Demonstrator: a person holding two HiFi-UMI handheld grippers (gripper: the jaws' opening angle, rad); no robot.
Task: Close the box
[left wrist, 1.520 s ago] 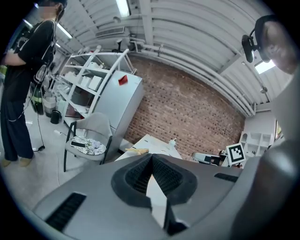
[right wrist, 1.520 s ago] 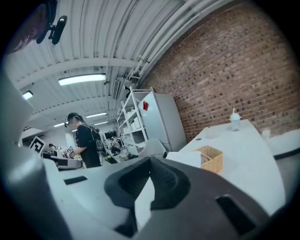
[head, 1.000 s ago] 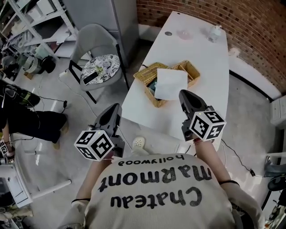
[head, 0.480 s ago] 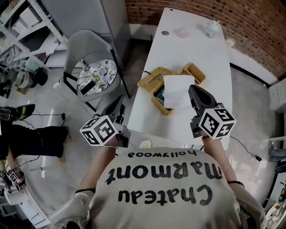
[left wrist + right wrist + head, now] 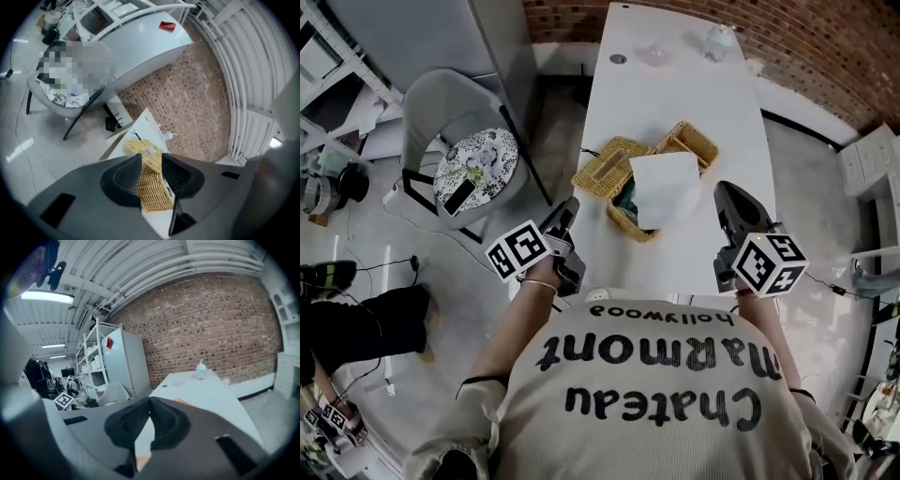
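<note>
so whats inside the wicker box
A white sheet lies over the wicker box, covering most of its inside. Beside the sheet's left edge a dark greenish thing shows; what it is, and anything else underneath, is hidden.

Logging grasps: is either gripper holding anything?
Nothing is held. The left gripper has just opened, wicker box ahead untouched; right gripper shut, empty.

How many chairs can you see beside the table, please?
1: a grey chair stands left of the white table in the head view, a patterned cushion on its seat. Others may be hidden.
</note>
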